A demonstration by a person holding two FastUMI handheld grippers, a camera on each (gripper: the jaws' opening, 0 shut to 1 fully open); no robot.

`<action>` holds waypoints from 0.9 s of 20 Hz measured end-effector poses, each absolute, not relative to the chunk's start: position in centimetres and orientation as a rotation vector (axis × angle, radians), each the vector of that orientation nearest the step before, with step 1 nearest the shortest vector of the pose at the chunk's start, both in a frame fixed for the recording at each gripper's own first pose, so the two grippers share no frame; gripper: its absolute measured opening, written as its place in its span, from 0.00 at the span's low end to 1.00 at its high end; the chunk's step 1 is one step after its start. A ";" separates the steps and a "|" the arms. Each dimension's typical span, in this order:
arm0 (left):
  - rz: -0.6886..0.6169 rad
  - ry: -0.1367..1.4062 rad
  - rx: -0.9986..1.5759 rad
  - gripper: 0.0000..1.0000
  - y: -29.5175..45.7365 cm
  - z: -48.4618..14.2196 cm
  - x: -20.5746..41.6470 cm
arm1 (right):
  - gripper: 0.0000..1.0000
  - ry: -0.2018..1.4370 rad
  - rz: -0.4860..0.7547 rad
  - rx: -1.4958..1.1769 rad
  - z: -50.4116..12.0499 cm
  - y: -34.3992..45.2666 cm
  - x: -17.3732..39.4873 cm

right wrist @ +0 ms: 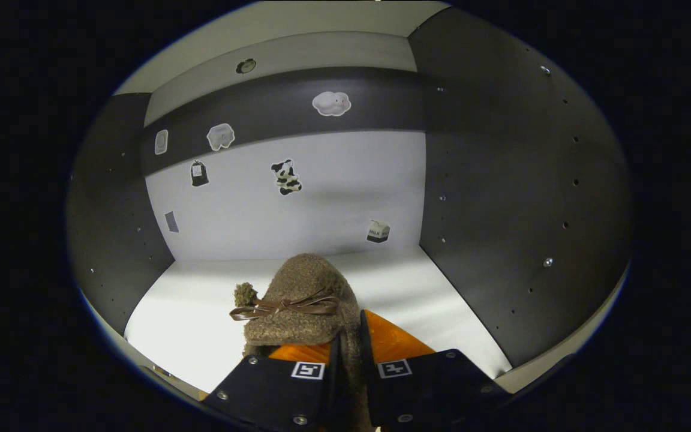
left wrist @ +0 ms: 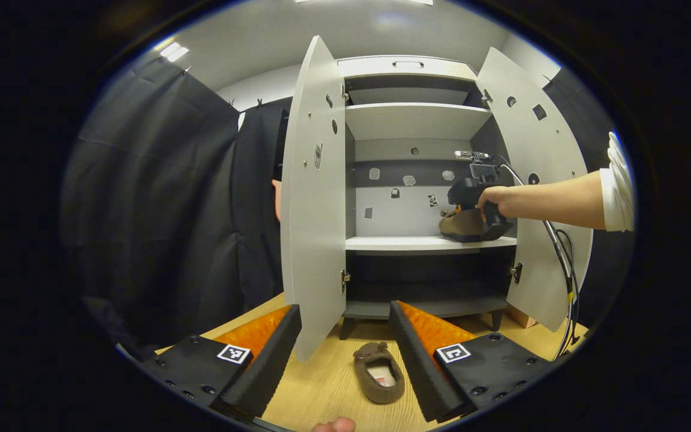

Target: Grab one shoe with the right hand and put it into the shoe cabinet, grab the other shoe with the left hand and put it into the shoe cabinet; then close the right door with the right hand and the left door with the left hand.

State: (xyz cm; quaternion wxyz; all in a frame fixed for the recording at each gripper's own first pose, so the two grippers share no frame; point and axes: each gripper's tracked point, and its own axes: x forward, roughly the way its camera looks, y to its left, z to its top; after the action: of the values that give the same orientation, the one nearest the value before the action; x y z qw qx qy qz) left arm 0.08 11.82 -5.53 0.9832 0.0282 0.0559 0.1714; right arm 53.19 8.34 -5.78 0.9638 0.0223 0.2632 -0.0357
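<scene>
In the left gripper view the left gripper [left wrist: 345,354] hangs spread above the second shoe [left wrist: 379,372] on the floor [left wrist: 321,390]; both cabinet [left wrist: 417,120] doors stand open; farther off a hand [left wrist: 492,198] holds the right gripper [left wrist: 471,207] at the middle shelf [left wrist: 399,243]. In the right gripper view the right gripper [right wrist: 348,354] pinches the first shoe [right wrist: 303,300] by its rim, over the shelf; released carelessly, it could tip or sit too near the edge and block the right door; a carton sticker [right wrist: 378,231] carries writing I leave unread.
</scene>
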 end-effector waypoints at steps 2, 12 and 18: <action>0.350 0.110 0.061 0.96 12.1 -5.4 0.1 | 0.30 0.524 -0.066 0.049 -5.4 8.2 53.2; 0.315 0.109 0.050 0.97 11.9 -5.9 0.8 | 0.93 0.435 0.044 -0.022 0.3 8.9 47.1; 0.264 0.091 0.046 0.97 10.7 -5.2 1.3 | 0.93 0.277 0.131 0.009 6.4 10.2 39.9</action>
State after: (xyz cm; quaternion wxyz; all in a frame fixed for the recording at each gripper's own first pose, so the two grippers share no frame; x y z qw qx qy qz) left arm 1.35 10.66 -5.19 0.9900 0.0230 0.0452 0.1317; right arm 39.91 10.25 6.36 0.9883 0.0046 0.1379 0.0654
